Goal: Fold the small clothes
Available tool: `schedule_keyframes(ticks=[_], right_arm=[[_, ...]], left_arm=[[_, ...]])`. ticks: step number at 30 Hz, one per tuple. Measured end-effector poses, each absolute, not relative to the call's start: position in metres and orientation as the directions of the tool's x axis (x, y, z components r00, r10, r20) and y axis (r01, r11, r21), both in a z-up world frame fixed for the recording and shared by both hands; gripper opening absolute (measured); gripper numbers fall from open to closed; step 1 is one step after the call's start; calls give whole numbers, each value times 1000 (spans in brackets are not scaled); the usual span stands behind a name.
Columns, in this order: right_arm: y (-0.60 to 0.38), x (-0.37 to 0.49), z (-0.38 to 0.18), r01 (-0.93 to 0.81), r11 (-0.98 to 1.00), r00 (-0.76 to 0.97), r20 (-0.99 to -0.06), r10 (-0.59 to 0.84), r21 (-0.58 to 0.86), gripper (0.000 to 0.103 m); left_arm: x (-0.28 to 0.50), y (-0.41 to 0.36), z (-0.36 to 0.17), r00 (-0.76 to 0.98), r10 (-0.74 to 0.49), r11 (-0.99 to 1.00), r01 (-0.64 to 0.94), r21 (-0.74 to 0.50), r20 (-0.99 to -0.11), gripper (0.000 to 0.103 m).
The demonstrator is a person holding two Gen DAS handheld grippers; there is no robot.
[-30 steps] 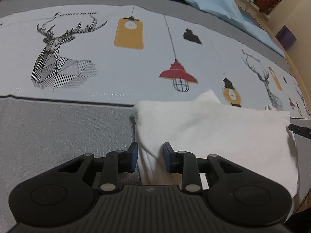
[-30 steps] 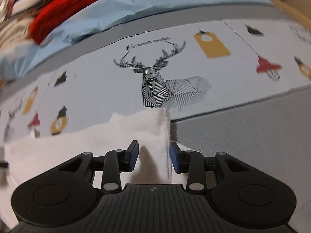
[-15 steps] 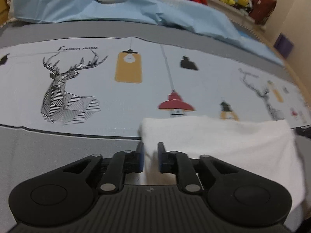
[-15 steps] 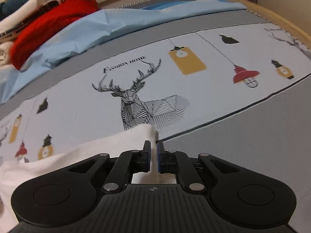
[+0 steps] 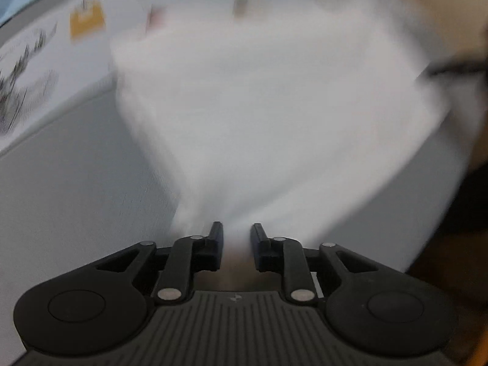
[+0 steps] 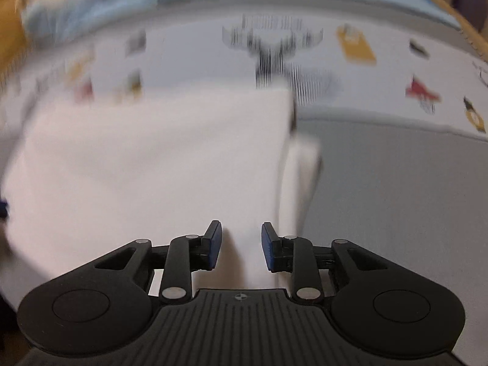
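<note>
Folding is partway: your left gripper [image 5: 236, 239] and right gripper [image 6: 241, 239] are hovering jaws apart, gripping nothing, over the blurred white garment [image 6: 158, 158], lower centre, seemingly already doubled.

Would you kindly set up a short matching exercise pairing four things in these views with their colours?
Things:
1. garment
2. pads of the right gripper
3. lamp print
4. tag print

Colours:
A. yellow
B. white
C. red
D. blue

Pairs: 1-B, 2-D, 3-C, 4-A
</note>
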State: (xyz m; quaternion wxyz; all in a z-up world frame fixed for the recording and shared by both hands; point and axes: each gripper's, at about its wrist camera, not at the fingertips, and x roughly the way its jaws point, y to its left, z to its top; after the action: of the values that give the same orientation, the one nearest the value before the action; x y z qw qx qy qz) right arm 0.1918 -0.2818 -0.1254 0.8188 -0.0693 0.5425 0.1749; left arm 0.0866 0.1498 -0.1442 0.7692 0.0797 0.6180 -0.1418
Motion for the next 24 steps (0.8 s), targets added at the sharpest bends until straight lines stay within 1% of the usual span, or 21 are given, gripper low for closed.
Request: schedule_keyframes(ticks=[1, 2, 3, 6, 8, 9, 11, 13, 15, 16, 17, 18, 19, 22, 24], right_arm=[[-283, 184, -134, -375, 926, 323, -932, 162, 31, 31], [-285, 178, -138, -389, 921, 315, -940, 127, -6, 35], [-288, 173, -137, -391, 920, 324, -939, 118, -20, 37], [-302, 164, -122, -307, 951, 359, -921, 151, 36, 38], [-307, 157, -115, -277, 958, 375, -909, 182, 77, 39], [-307, 154, -114, -271, 958, 378, -905, 194, 93, 40], [-306, 149, -119, -255, 962, 371, -908, 194, 101, 44], [-302, 148, -126, -250, 965, 337, -927, 164, 80, 44], [-298, 146, -130, -258, 964, 330, -932, 148, 61, 43], [-298, 145, -132, -255, 965, 326, -935, 142, 58, 43], [-298, 144, -133, -243, 968, 320, -937, 141, 63, 31], [-300, 144, -134, -232, 970, 319, -937, 144, 70, 20], [-301, 143, -133, -223, 972, 321, -935, 150, 79, 5], [-308, 138, -121, -189, 976, 375, -910, 177, 112, 4], [-316, 137, -116, -168, 978, 398, -899, 182, 123, 4]], left_arm=[[80, 147, -142, 222, -102, 942, 336, -22, -970, 20], [78, 147, -137, 230, -101, 945, 327, -21, -968, 21], [77, 149, -130, 244, -99, 956, 292, -25, -965, 21], [70, 158, -107, 318, -104, 984, 170, -51, -942, 26], [65, 163, -97, 349, -129, 990, 103, -98, -928, 42], [64, 164, -94, 360, -135, 991, 72, -117, -923, 45], [62, 164, -98, 354, -146, 988, 11, -152, -924, 47], [62, 163, -109, 318, -139, 988, -23, -154, -938, 47], [61, 159, -122, 272, -102, 994, -9, -109, -957, 45], [60, 155, -128, 243, -79, 997, 11, -78, -967, 38], [59, 153, -133, 221, -60, 998, 31, -54, -973, 14], [58, 151, -136, 212, -59, 997, 51, -49, -976, 9], [56, 151, -134, 224, -61, 997, 60, -49, -973, 7], [52, 156, -123, 270, -78, 997, 43, -69, -960, 7], [49, 165, -123, 256, -86, 996, 9, -87, -963, 7]])
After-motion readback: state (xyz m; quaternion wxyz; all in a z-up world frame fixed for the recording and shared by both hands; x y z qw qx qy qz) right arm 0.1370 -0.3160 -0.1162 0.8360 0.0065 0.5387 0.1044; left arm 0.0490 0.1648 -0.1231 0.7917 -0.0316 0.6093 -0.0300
